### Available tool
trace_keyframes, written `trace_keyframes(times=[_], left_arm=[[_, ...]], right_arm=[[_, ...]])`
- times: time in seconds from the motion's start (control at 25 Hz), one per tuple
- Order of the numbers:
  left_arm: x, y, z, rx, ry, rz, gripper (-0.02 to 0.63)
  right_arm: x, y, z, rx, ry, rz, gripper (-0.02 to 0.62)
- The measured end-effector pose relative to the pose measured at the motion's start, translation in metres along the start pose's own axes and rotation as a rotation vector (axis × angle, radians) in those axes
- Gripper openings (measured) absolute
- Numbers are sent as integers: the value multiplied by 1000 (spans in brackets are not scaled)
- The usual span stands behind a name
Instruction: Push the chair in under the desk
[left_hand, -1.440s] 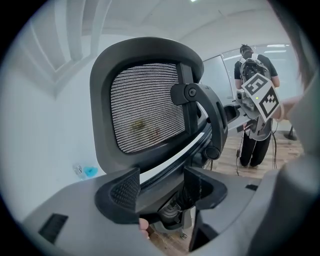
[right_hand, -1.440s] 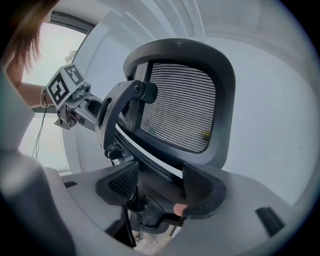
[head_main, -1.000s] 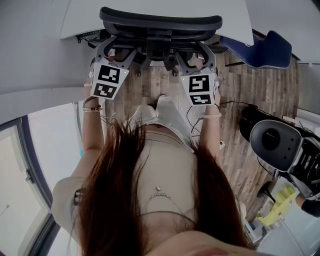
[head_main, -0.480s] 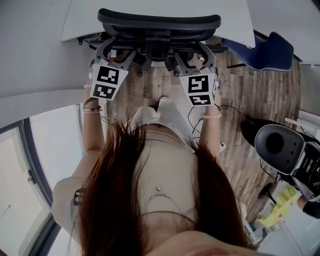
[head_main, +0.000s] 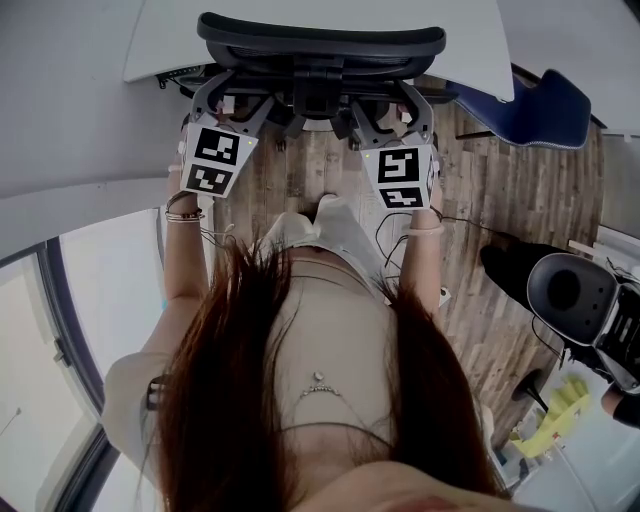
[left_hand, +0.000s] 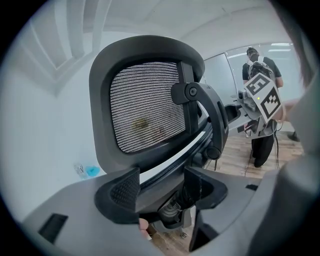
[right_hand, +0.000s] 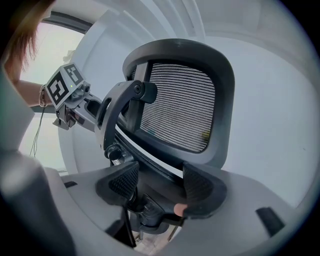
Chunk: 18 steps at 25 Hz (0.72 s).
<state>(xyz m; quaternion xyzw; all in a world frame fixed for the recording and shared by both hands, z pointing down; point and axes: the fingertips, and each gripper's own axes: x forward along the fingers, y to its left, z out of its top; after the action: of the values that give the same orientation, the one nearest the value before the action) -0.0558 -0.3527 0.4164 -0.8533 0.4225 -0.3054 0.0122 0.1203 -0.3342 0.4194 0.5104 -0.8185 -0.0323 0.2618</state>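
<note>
two claws meet the chair (head_main: 320, 38) low on its back. the left claw (left_hand: 160, 182) sits on one side of the central spine and the right claw (right_hand: 160, 175) on the other. each has its jaws apart, with the lower rim of the backrest crossing the gap rather than being pinched. whether the pads actually press on that rim is not clear.

that loose contact is the first risk. nothing is clamped, so a hard shove could make a claw slide up the curved frame or slip off sideways. if one claw pushes more than the other, the chair would probably swivel on the wooden floor (head_main: 300, 170) instead of rolling straight.

just ahead of the claws the backrest already stands at the edge of the white desk (head_main: 460, 30), so the push looks close to done. pushing further could knock the frame or the arm brackets against the desk edge.

farther off, to the right of the right claw, a blue chair (head_main: 545, 100) stands near the desk corner. a skewed push could carry the chair into it.
</note>
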Motion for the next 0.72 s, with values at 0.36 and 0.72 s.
trace_keyframes(times=[0.36,0.72], left_arm=[[2,2,1,0,-2,3,268],[9,9,4,-3,4,8,268]], right_arm=[[4,0,3,-5,-20,5,281],[12,-8,5,-3,-6,-2,281]])
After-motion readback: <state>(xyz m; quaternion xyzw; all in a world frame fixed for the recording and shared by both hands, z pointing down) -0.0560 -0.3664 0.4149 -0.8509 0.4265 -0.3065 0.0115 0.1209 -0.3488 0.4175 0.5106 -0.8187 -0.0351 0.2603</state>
